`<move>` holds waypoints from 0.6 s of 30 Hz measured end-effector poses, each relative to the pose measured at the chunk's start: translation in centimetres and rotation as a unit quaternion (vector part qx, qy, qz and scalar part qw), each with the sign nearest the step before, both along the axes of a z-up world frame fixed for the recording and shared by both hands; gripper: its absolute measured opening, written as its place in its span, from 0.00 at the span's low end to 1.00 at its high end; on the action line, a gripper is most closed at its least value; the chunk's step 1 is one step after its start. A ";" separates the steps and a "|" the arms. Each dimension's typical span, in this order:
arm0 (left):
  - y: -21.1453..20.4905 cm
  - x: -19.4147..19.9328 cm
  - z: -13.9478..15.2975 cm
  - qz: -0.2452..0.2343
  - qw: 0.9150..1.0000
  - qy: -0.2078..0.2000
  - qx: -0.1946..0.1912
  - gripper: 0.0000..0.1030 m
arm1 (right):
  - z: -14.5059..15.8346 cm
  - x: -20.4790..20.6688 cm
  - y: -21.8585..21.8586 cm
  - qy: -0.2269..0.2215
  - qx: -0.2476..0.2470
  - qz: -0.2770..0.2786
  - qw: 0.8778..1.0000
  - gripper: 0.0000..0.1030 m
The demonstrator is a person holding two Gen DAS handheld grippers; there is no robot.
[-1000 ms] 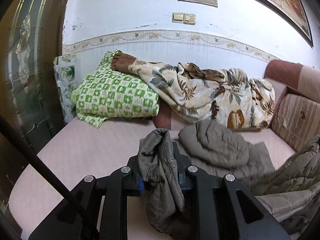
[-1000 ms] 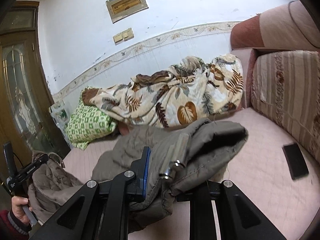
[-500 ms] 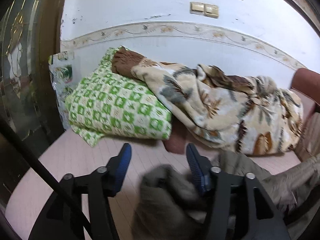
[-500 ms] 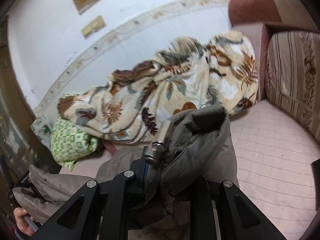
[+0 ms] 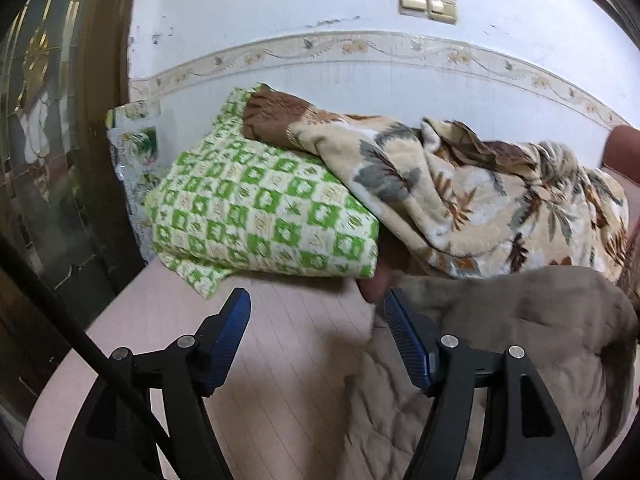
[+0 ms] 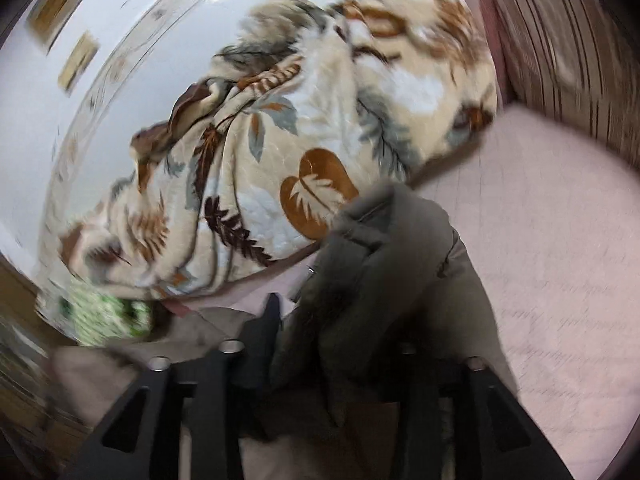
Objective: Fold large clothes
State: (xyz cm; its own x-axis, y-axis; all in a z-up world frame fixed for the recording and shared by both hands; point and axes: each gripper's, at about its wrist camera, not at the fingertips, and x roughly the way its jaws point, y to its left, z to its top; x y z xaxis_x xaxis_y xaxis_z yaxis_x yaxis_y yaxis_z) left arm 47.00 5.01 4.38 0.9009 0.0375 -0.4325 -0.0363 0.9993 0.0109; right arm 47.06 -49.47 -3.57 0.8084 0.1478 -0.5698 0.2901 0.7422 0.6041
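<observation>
Grey jacket (image 5: 520,344) beside empty, just-opened left claw (image 5: 318,312), bunched between right claw's (image 6: 344,320) just-parted fingers

bare pink quilted mattress (image 5: 288,360) open ahead on the left, green checked folded blanket (image 5: 256,216) and leaf-patterned beige blanket (image 5: 472,200) blocking the wall side, grey-brown padded jacket (image 5: 520,352) heaped right

A grey-brown quilted jacket (image 5: 520,344) lies crumpled on the pink sofa seat, just before the leaf-patterned blanket. One bunched fold (image 6: 384,264) stands raised, perhaps a sleeve; the blur obscures it.
</observation>
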 end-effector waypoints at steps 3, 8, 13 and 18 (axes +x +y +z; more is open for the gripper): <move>-1.2 -0.6 -0.9 -0.022 1.000 0.008 0.007 0.67 | 1.4 -1.9 -1.1 -0.030 0.010 -0.011 0.999 0.73; -4.7 -1.8 -2.5 -0.083 0.996 0.029 0.007 0.67 | 3.7 -4.4 0.8 -0.052 -0.023 0.039 0.998 0.73; -10.1 -3.7 -5.2 -0.144 0.988 0.058 0.023 0.67 | 3.5 -6.6 8.2 -0.049 -0.113 0.127 0.984 0.73; -14.7 -4.9 -7.9 -0.189 0.978 0.081 0.035 0.67 | 0.5 -6.3 15.7 -0.031 -0.181 0.197 0.963 0.71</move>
State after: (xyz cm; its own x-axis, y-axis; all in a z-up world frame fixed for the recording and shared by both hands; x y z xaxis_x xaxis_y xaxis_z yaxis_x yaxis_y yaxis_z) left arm 42.08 -9.71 -3.48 0.7764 -0.2508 -0.5782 0.3440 0.9373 0.0553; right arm 40.75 -33.76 -3.05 0.7643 0.2510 -0.5940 -0.0864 0.9527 0.2914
